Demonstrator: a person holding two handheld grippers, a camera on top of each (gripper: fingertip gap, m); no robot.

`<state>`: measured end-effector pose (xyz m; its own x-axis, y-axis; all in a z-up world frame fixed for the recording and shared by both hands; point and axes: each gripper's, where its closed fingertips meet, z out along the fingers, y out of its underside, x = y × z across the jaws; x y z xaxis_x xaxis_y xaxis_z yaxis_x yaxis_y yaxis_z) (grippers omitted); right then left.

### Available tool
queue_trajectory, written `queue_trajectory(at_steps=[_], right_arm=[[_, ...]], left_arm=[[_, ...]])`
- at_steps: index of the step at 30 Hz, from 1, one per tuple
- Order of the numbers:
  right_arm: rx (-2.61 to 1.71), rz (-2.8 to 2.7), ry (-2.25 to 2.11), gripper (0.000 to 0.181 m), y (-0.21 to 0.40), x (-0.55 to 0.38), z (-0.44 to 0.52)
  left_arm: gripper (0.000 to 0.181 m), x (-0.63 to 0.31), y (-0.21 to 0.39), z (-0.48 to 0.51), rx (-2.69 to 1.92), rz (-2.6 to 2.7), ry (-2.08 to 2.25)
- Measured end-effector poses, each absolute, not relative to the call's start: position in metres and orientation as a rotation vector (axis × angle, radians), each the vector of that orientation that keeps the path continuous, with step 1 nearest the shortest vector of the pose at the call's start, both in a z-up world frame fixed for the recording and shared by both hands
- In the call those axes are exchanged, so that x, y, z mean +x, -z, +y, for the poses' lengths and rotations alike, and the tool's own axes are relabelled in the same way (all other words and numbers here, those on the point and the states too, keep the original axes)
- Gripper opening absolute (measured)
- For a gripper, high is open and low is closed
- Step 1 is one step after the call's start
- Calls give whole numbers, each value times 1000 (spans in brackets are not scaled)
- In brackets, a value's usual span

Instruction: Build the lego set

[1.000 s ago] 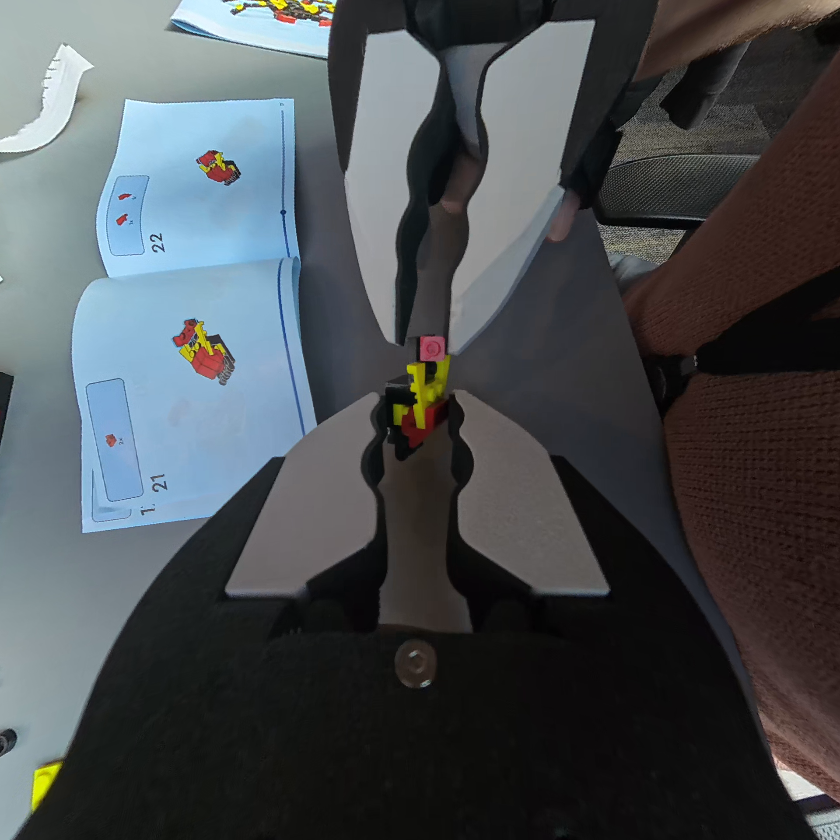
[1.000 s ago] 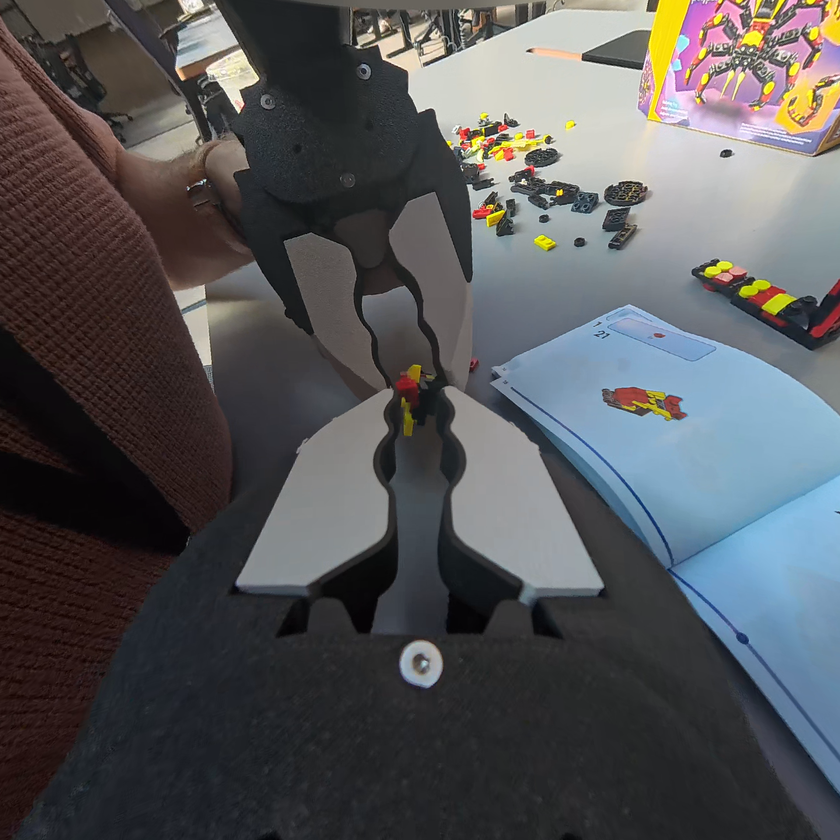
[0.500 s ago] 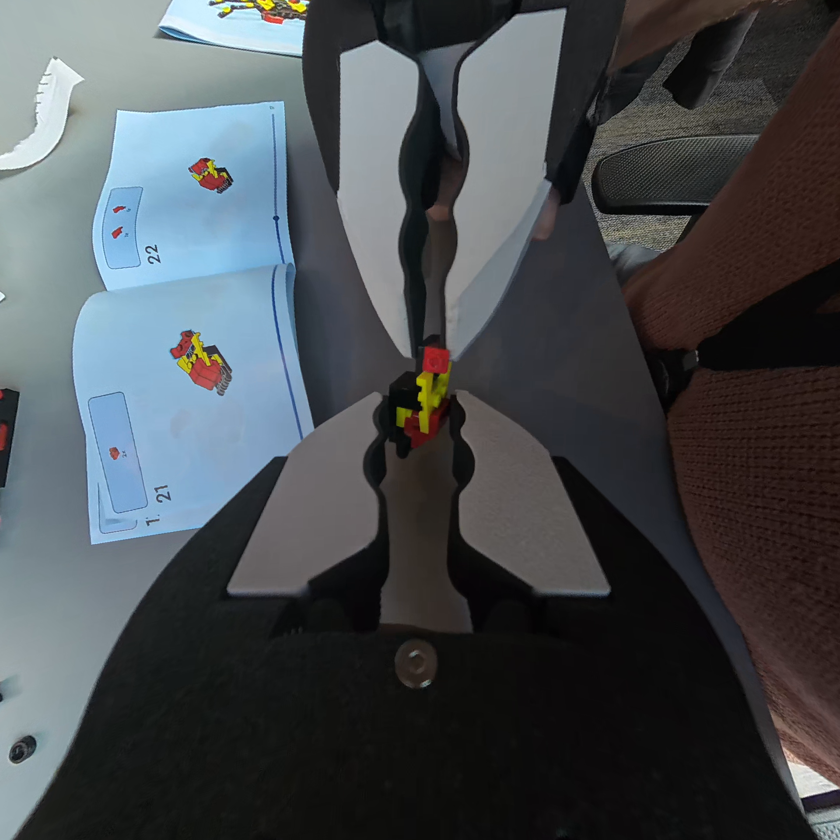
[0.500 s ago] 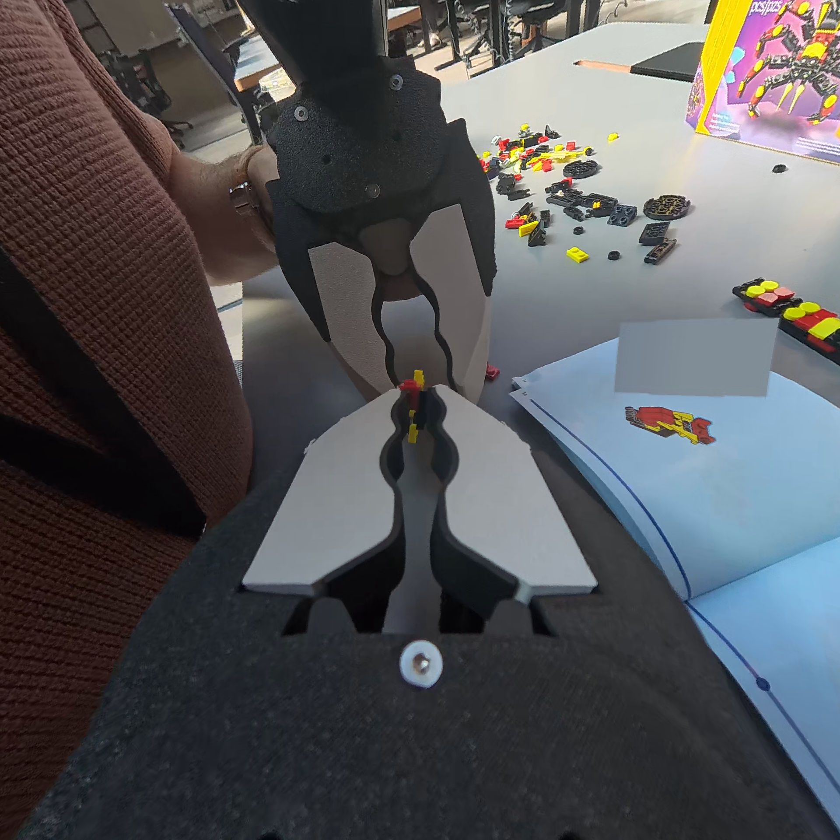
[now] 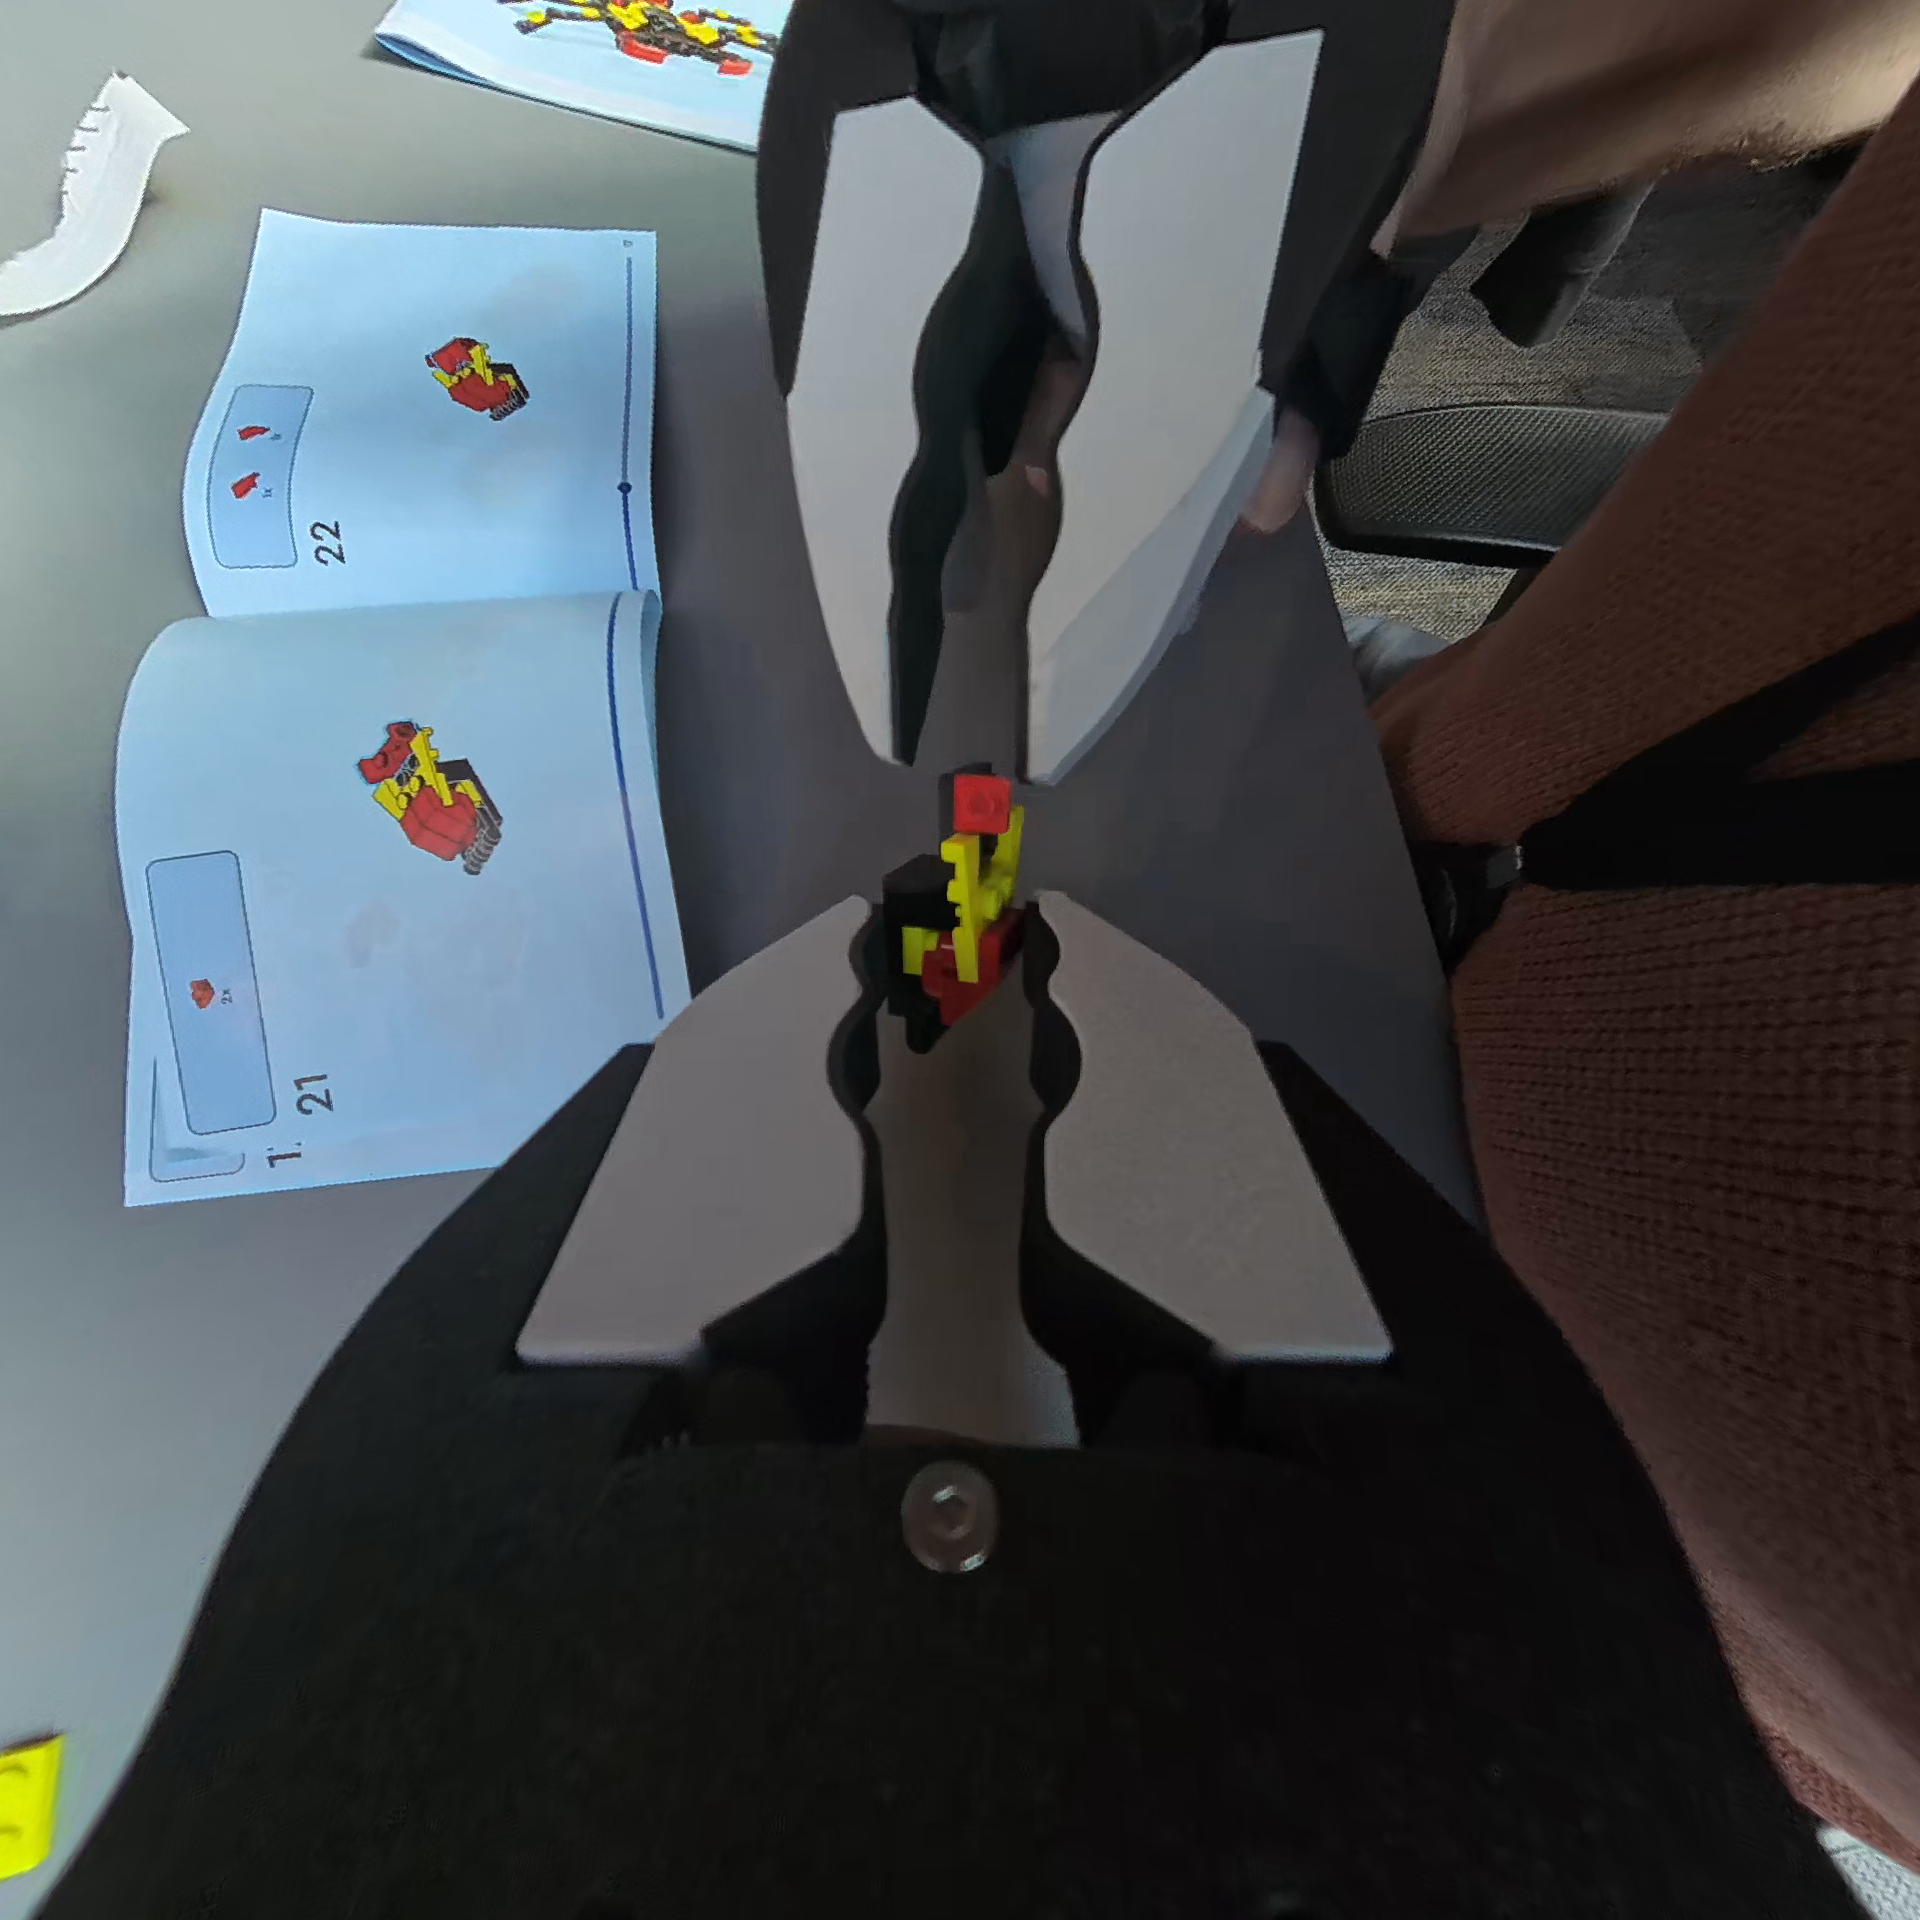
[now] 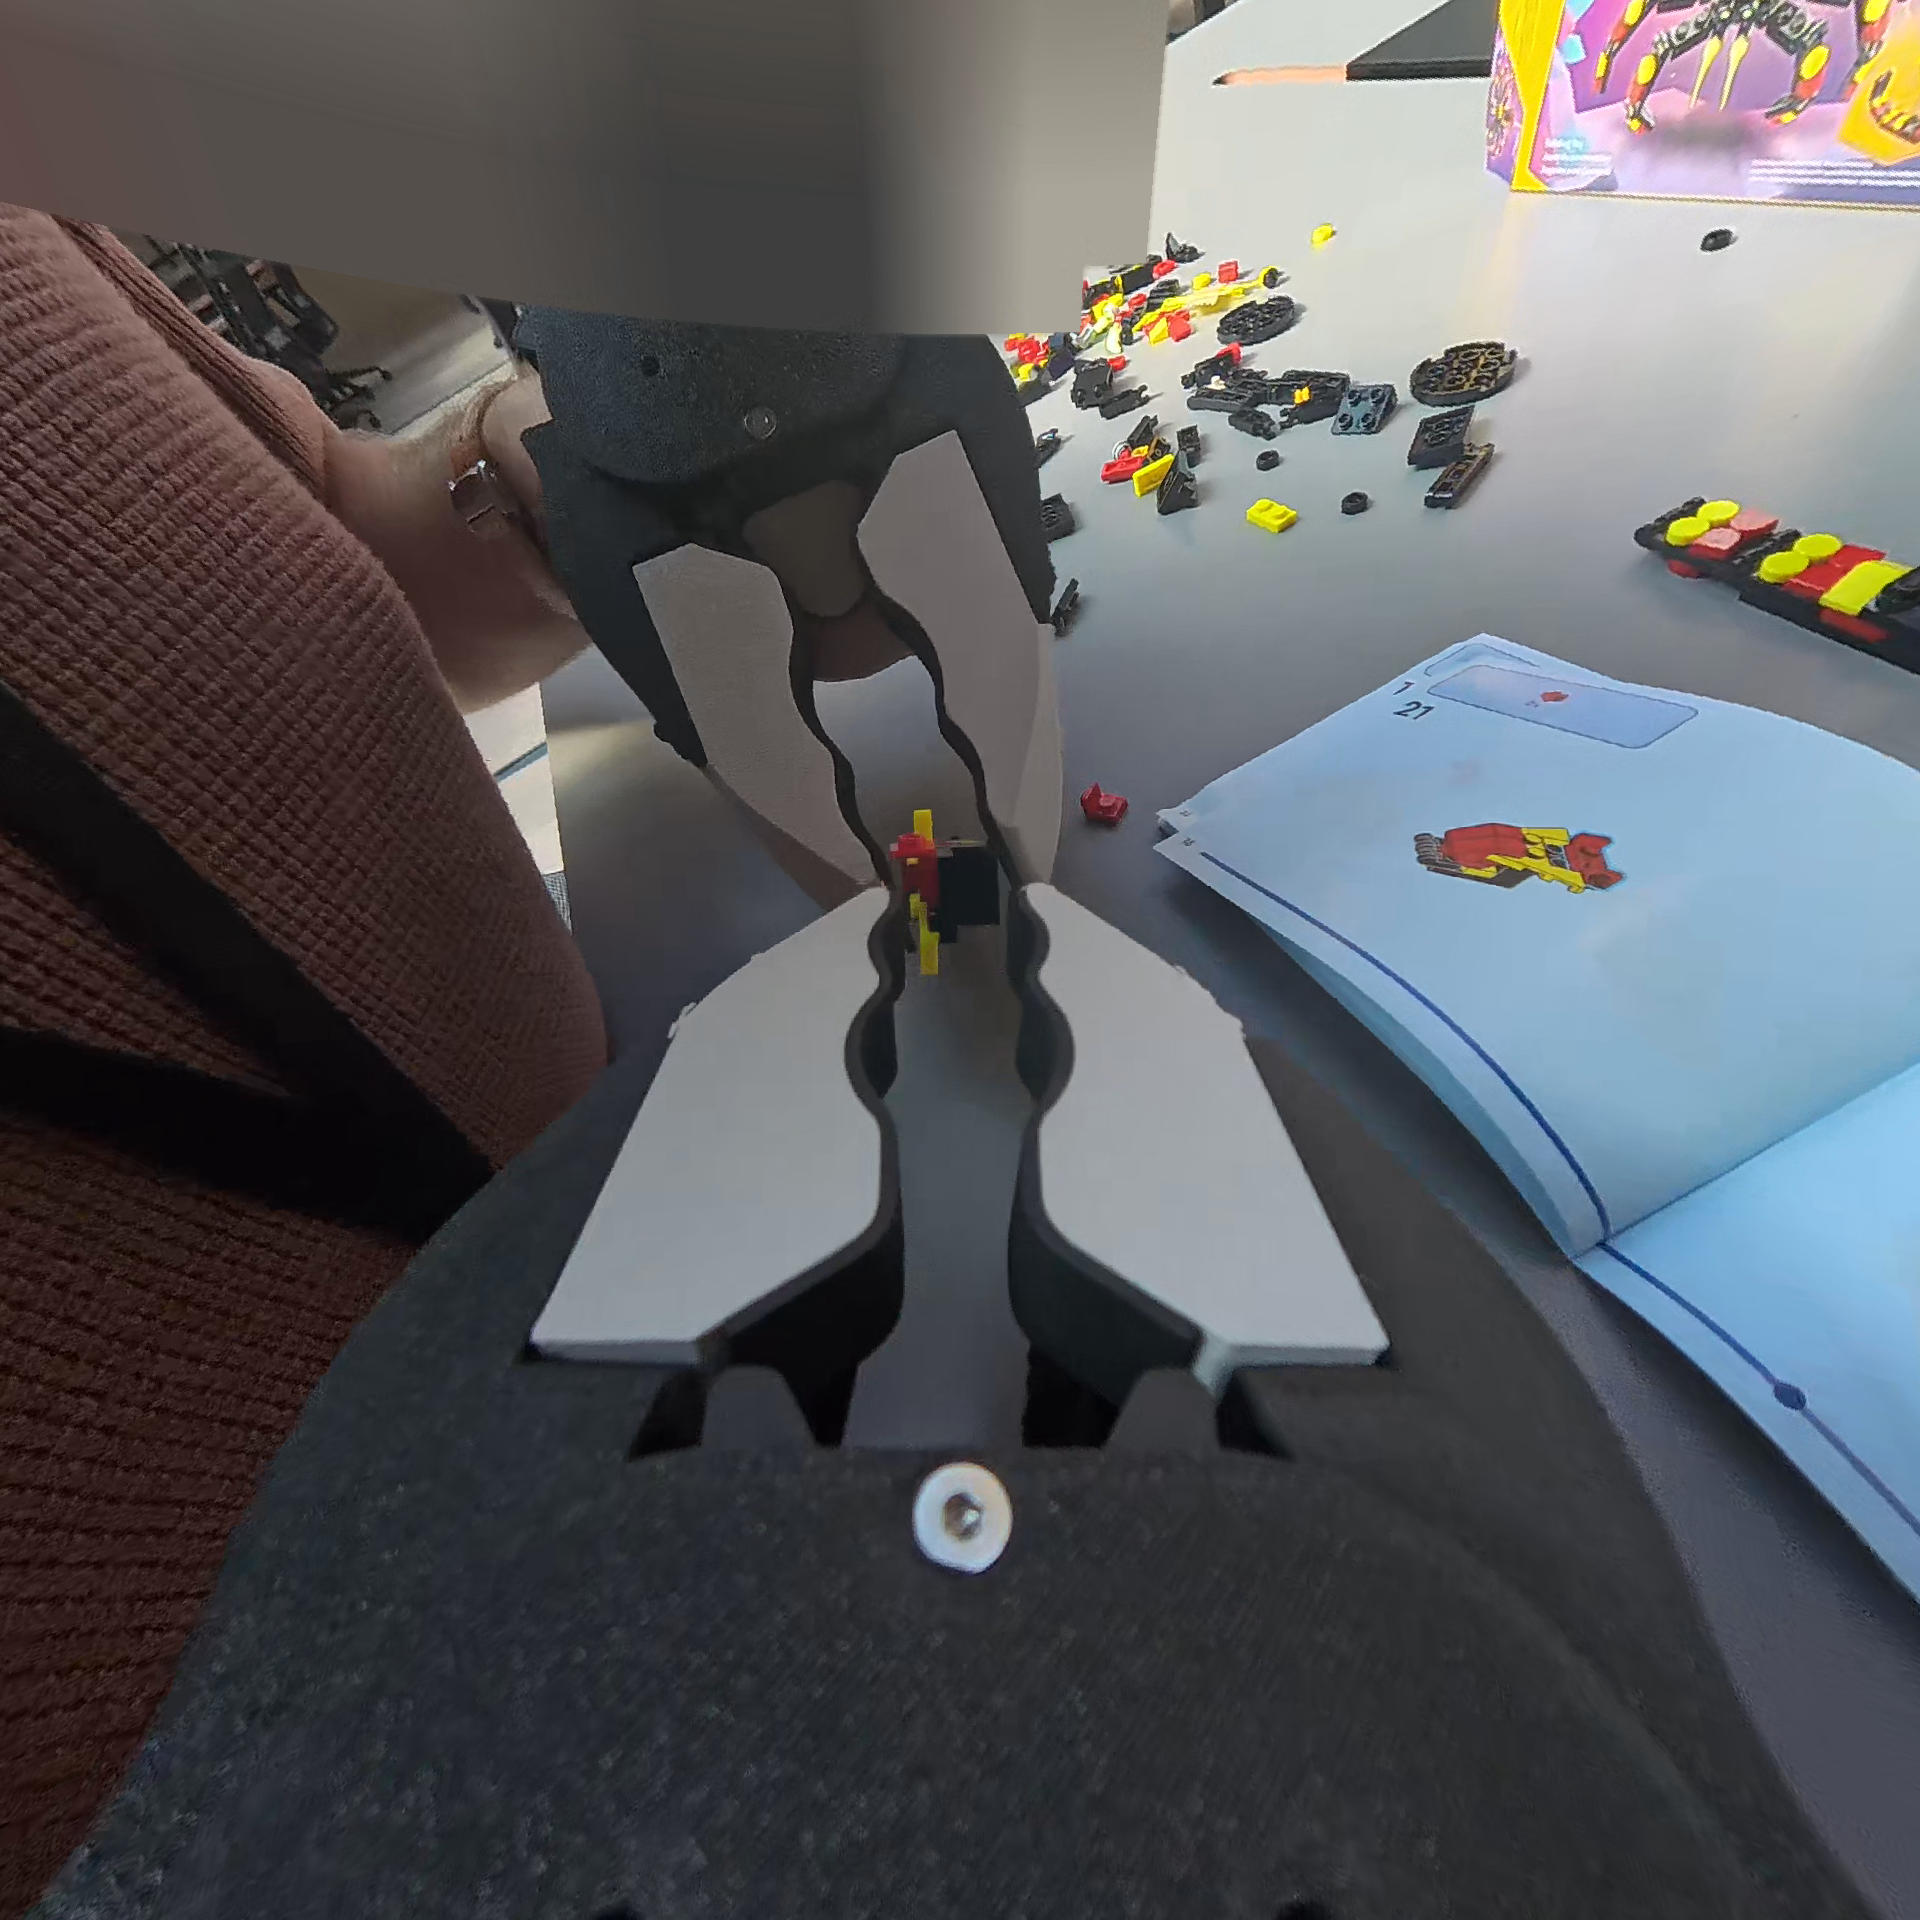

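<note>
Lego assembly (image 5: 951,914) of red, yellow and black bricks sits clamped in the left tongs (image 5: 951,914), above the grey surface (image 5: 748,727). Right tongs (image 5: 966,769) at 12 o'clock stand apart, just beside its red top. Open booklet (image 5: 384,914) lies at 9 o'clock.

The right gripper (image 5: 961,764) has parted its fingers, releasing the red brick (image 5: 980,802).

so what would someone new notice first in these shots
Probably the small red, yellow and black lego model pinched in the left gripper at centre, with the right gripper open, tip to tip with it. Next, the open blue booklet beside them, and the loose bricks scattered farther back on the table.
</note>
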<state>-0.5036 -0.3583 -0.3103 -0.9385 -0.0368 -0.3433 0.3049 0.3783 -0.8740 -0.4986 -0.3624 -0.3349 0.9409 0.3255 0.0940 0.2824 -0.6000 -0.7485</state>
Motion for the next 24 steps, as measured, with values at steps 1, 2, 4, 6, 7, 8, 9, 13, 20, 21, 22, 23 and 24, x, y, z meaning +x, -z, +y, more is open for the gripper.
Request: queue_trajectory(at_steps=[1,2,4,6,7,8,9,13,20,21,22,23,24], right_arm=[[229,2350,1586,18,308,-502,-357],[224,2362,1596,18,306,-500,-356],[188,2405,1618,16,303,-499,-356],[146,2453,1628,17,304,-497,-358],[142,2496,1613,17,307,-498,-357],[144,2559,1598,17,310,-502,-357],[135,2634,1580,17,313,-506,-356],[53,2819,1424,8,329,-513,-372],[61,2931,1259,8,357,-526,-423],[81,2947,1208,9,363,-525,-426],[120,2957,1173,9,366,-525,-429],[161,2958,1156,10,369,-525,-431],[188,2961,1140,11,370,-524,-433]], left_arm=[[24,-499,334,-363,-2236,-451,-58],[24,-500,332,-365,-2220,-478,-55],[25,-499,329,-367,-2208,-506,-68],[25,-494,324,-370,-2194,-528,-80],[25,-492,322,-377,-2190,-559,-112],[25,-491,319,-388,-2185,-603,-169],[24,-491,317,-401,-2170,-657,-225],[24,-488,318,-444,-2087,-847,-353],[25,-507,312,-473,-2048,-830,-565],[24,-509,312,-473,-2043,-817,-559],[24,-510,313,-474,-2047,-806,-545],[24,-511,313,-475,-2051,-799,-545],[24,-512,314,-477,-2059,-789,-549]])
